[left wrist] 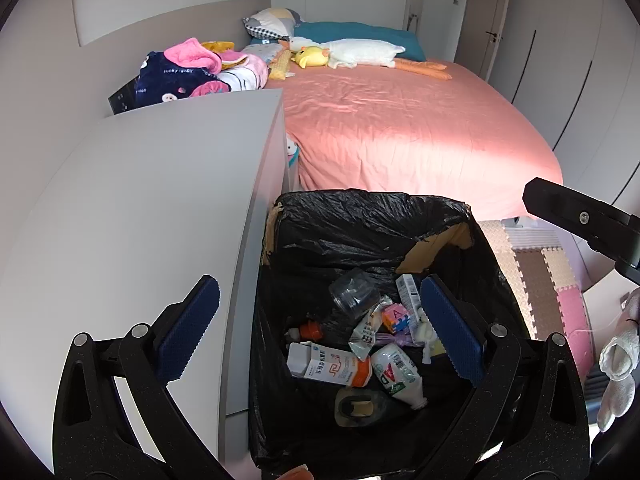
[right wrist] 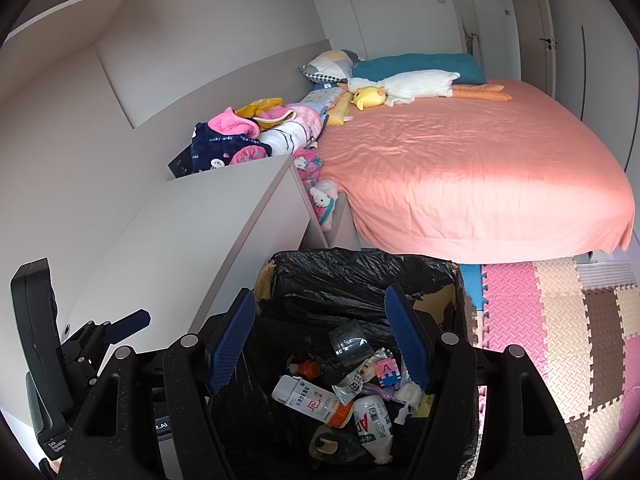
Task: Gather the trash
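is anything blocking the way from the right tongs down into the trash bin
Nothing visible does. The right tongs hang open and empty above the trash bin, whose mouth is uncovered; only trash already dropped, like the white bottle, lies at the bottom.

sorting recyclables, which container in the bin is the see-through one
The clear plastic cup lying on its side at the top of the pile. The AD bottle and the medicine box are opaque white.

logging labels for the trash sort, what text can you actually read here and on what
"AD": white plastic bottle in the bin.
"A": small pink block in the bin.
"lucky": navy garment on the clothes pile; following words blurred.
"Data Acquisition System": left tool's body.
White-and-orange carton: Chinese print, too blurred.
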A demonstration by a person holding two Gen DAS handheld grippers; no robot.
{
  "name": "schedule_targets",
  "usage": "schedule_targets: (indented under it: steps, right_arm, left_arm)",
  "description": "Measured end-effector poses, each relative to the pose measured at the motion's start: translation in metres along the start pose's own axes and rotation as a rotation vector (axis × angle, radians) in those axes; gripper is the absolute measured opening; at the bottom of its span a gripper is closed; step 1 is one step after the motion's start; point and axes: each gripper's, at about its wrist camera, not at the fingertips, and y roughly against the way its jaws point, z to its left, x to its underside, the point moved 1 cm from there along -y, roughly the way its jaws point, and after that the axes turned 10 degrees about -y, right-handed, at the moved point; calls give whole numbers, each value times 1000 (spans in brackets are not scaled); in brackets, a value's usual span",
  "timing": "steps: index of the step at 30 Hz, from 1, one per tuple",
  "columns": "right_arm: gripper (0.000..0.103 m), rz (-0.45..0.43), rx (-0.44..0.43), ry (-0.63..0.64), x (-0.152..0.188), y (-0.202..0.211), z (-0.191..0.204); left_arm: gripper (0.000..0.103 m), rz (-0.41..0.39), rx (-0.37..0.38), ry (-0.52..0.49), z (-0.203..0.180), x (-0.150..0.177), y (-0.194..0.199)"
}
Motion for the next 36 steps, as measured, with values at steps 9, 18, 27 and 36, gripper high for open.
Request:
schedule_targets:
  steps: [9, 18, 27, 36]
  right_arm:
    - [68, -1, 1, 0, 0, 0, 0]
    - [68, -2, 2, 1, 1, 0, -1]
    - [68, -3, 2, 1, 1, 0, -1]
    - [68, -5, 1, -2, 1, 1, -2]
  left_arm:
    - [97, -3, -4, -1, -1, 0, -1]
    - [97, -37, 25, 18, 2, -2, 4]
    - [97, -35, 29, 21, 0, -1, 4]
    - [97, -48, 7, 21, -1, -1, 6]
